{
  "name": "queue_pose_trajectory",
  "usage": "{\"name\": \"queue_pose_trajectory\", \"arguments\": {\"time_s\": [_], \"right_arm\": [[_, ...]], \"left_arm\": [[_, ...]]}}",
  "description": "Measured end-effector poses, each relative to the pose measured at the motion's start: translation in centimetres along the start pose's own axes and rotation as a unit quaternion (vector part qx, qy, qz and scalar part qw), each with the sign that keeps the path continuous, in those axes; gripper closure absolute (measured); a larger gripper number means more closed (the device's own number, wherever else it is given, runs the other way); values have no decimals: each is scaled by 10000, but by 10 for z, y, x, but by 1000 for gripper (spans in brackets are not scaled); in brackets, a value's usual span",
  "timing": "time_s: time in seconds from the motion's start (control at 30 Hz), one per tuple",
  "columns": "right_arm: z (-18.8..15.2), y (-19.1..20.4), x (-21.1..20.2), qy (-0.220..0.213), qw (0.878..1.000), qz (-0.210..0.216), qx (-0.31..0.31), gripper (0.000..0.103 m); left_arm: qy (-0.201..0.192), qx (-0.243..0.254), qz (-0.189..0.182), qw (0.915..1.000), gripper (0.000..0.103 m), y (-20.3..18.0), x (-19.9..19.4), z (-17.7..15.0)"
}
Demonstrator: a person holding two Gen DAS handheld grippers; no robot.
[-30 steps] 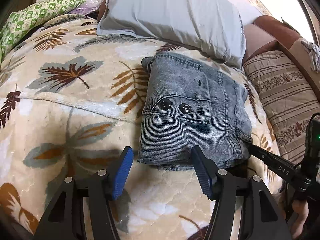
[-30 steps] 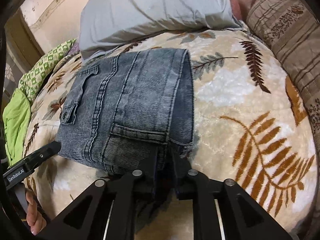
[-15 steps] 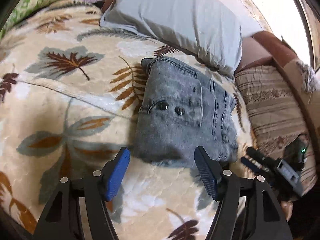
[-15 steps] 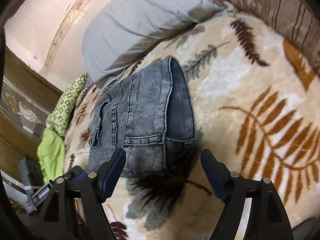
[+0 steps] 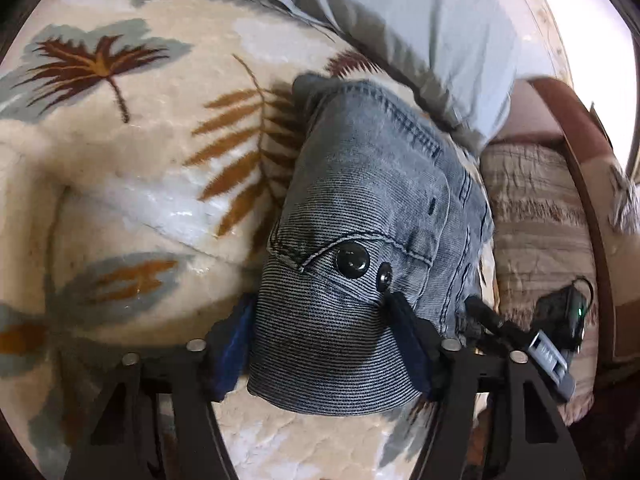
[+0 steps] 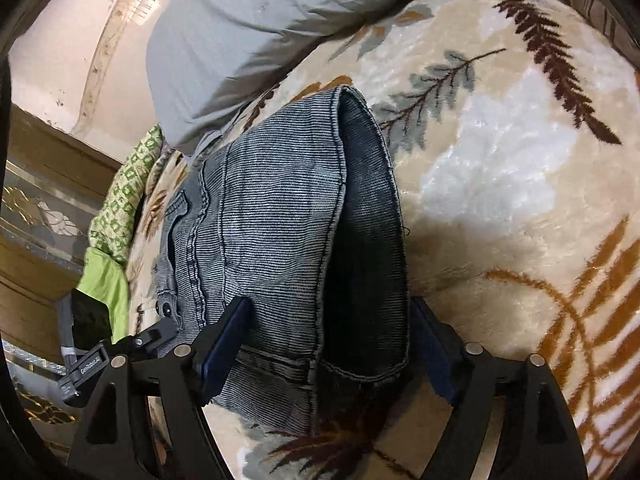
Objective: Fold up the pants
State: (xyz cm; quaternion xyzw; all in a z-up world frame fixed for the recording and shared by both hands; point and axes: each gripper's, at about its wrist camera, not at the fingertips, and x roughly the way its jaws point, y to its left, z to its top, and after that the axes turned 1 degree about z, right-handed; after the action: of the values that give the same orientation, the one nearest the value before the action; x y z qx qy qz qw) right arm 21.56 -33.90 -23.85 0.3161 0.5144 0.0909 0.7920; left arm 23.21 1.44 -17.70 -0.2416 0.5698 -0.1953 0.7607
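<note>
The left claw [image 5: 324, 344] and right claw [image 6: 328, 344] are both spread wide, each straddling the near edge of the folded pants [image 5: 372, 216] lying on the bed's leaf-print blanket [image 5: 132, 184]. To grip well, both should pinch every layer together, evenly.

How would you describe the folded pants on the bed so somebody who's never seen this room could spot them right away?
Start at the bed's cream blanket printed with brown and grey leaves, then move toward the pale grey pillow at its head. Just in front of that pillow lies a compact folded bundle, the pants. It is the only blue-grey ribbed denim there, with two dark round snaps on a pocket flap.
</note>
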Motion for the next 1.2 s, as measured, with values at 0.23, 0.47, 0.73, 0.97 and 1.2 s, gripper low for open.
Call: {"name": "queue_pose_trajectory", "arguments": {"time_s": [0.23,0.47,0.73,0.97,1.2], "right_arm": [[-9,24,-9,-85,9993,-20,-373,74],[-42,54,-47,-222,9969,373,-650,76],[-95,57,-60,85,9978,123,-644,75],[-96,31,-59,-15,9994,-146,-317,46],[-78,47,-89,-500,9972,180,-525,39]], "left_arm": [[-190,173,-19,9997,69,-18,-31,-10],[-431,289,90,9986,69,-20,-103,-62],[-145,296,299,9990,67,-15,-124,-122],[115,472,485,9976,56,-14,-118,-118],[-578,368,257,9973,38,-12,-149,-79]]}}
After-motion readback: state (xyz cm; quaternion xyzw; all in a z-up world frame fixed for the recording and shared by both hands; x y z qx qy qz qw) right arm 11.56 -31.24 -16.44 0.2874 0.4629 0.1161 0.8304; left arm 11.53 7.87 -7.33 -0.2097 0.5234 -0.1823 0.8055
